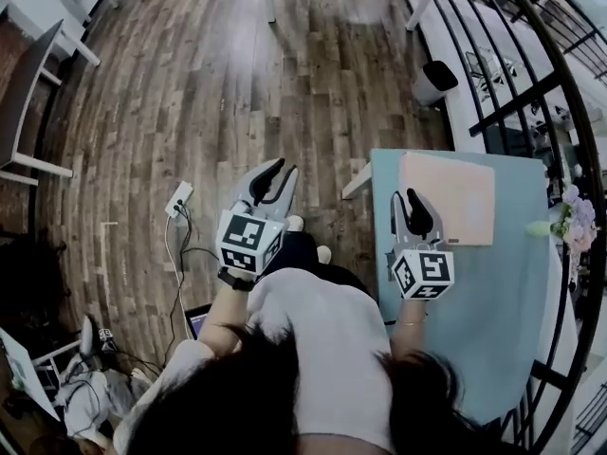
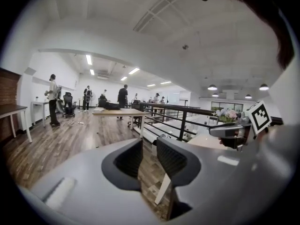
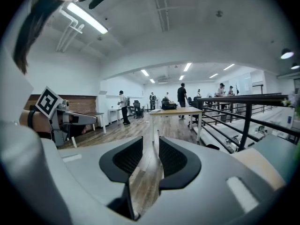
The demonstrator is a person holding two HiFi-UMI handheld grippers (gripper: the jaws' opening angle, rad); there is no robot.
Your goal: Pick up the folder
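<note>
Folder (image 1: 450, 195): pale peach, lay flat at the far end of the table (image 1: 474, 320), near its left edge. Nothing had hold of it.
Left gripper (image 1: 282, 171): was out over the wood floor (image 1: 218, 83), left of the table and well apart from the folder. Jaws were only a narrow gap apart, with nothing in between, just floor showing through.
Right gripper (image 1: 406, 197): was held up over the table's left side, and in the head view it overlapped the folder's near-left corner. Small gap between the jaws too, totally empty.
Flowers (image 1: 574, 218): sat at the table's right edge, by the railing (image 1: 531, 93).
</note>
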